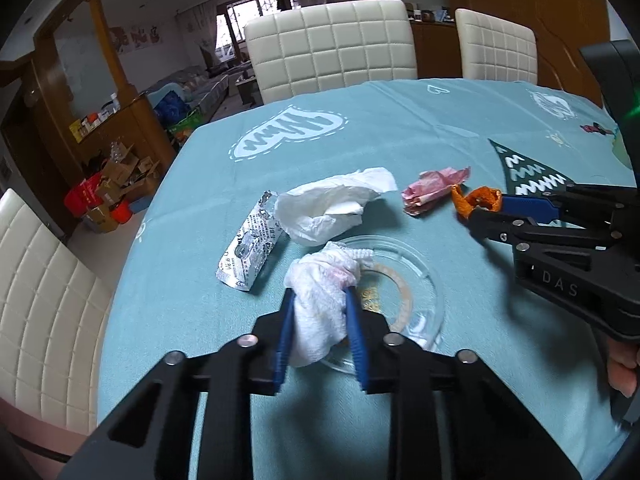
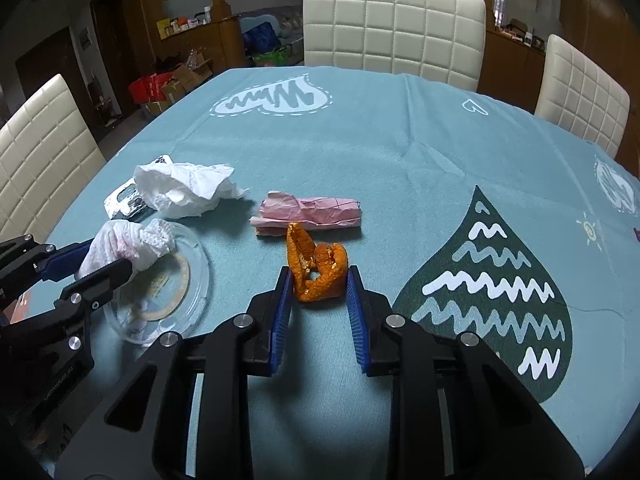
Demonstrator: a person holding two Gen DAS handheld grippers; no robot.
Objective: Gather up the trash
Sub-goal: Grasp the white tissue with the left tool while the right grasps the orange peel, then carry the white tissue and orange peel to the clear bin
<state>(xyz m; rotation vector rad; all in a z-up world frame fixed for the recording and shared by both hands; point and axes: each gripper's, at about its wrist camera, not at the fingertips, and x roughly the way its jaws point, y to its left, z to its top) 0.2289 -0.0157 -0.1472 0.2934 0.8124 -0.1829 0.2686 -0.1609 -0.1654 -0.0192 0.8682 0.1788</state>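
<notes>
My left gripper (image 1: 320,300) is shut on a crumpled white tissue (image 1: 324,300) with a pink stain, held over a clear glass plate (image 1: 416,280). The right wrist view shows the same gripper (image 2: 106,260) and tissue (image 2: 128,244) at the left, above the plate (image 2: 196,276). My right gripper (image 2: 319,276) has its blue pads against both sides of an orange peel (image 2: 318,276) lying on the blue tablecloth. In the left wrist view the right gripper (image 1: 478,208) holds the peel (image 1: 480,198) at the right.
A bigger white tissue (image 1: 332,204), a silver foil wrapper (image 1: 248,248) and a pink crumpled wrapper (image 1: 432,186) lie on the cloth beyond the plate. Cream padded chairs (image 2: 392,28) stand around the table. Boxes and bags clutter the floor at the left.
</notes>
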